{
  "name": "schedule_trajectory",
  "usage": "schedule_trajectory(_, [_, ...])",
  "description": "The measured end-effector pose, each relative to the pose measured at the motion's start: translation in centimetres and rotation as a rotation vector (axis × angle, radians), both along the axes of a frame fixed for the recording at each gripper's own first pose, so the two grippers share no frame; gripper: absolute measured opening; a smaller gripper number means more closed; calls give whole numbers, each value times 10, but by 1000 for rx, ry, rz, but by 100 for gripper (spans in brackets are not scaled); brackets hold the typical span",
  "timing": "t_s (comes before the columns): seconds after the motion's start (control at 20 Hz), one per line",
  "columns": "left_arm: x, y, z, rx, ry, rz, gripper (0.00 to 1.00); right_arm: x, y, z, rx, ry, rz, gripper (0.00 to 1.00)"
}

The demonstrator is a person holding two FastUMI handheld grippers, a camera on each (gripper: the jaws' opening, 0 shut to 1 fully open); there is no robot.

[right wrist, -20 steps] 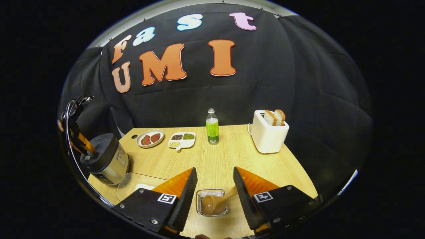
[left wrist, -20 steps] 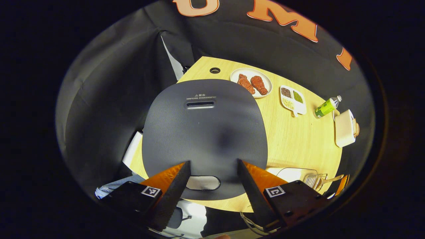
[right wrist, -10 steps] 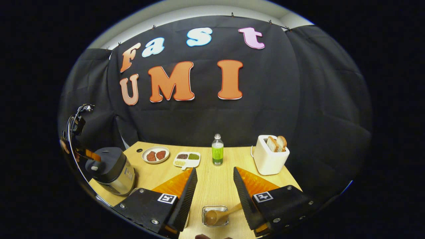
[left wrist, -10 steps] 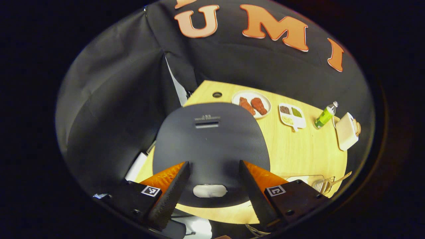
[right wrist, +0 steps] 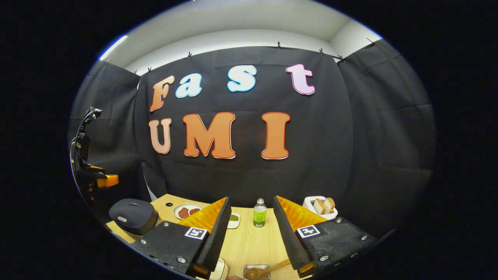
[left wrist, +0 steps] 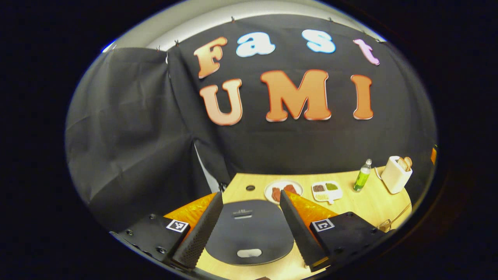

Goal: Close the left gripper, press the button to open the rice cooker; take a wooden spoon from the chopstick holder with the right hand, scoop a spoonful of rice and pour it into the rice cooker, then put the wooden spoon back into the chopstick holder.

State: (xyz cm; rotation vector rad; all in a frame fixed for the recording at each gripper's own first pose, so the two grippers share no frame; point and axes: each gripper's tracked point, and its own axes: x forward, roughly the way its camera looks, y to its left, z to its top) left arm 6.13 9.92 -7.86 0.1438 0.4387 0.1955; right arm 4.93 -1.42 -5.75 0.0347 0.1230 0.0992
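The dark rice cooker [left wrist: 249, 233] stands below my left gripper [left wrist: 249, 194], its lid down and a pale oval button [left wrist: 249, 253] at the near edge. The left gripper is open and well above the lid, touching nothing. In the right gripper view the cooker [right wrist: 132, 216] sits at the table's left end, with the left gripper [right wrist: 95, 179] hanging high above it. My right gripper [right wrist: 251, 199] is open and empty. Beneath it, at the bottom edge, the wooden spoon [right wrist: 268, 269] rests in the wire holder [right wrist: 256, 267].
Along the back of the wooden table [right wrist: 249, 241] are a plate of meat [right wrist: 186, 211], a divided dish [left wrist: 327, 190], a green bottle [right wrist: 259, 213] and a white toaster with bread [right wrist: 320, 208]. A pale container edge [right wrist: 220, 269] shows by my right gripper's left finger.
Both grippers have risen and tilted up, so the table sits lower and smaller in each view. The left gripper has drawn away from the cooker lid. Both stay open.
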Motion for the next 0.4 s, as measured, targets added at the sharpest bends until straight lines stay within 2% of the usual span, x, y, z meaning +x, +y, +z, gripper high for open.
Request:
schedule_trajectory(0.1, [0, -11, 27, 33, -93, -28, 100, -1, 3, 9, -4, -33, 4, 69])
schedule_trajectory(0.15, [-1, -13, 35, 56, -121, -33, 96, -1, 5, 13, -6, -49, 6, 69])
schedule_trajectory(0.2, [-3, -16, 40, 78, -133, -37, 100, -4, 7, 13, -10, -59, 8, 69])
schedule_trajectory(0.4, [-9, -48, 67, 50, -225, -90, 100, -9, 14, 21, -10, -82, 23, 69])
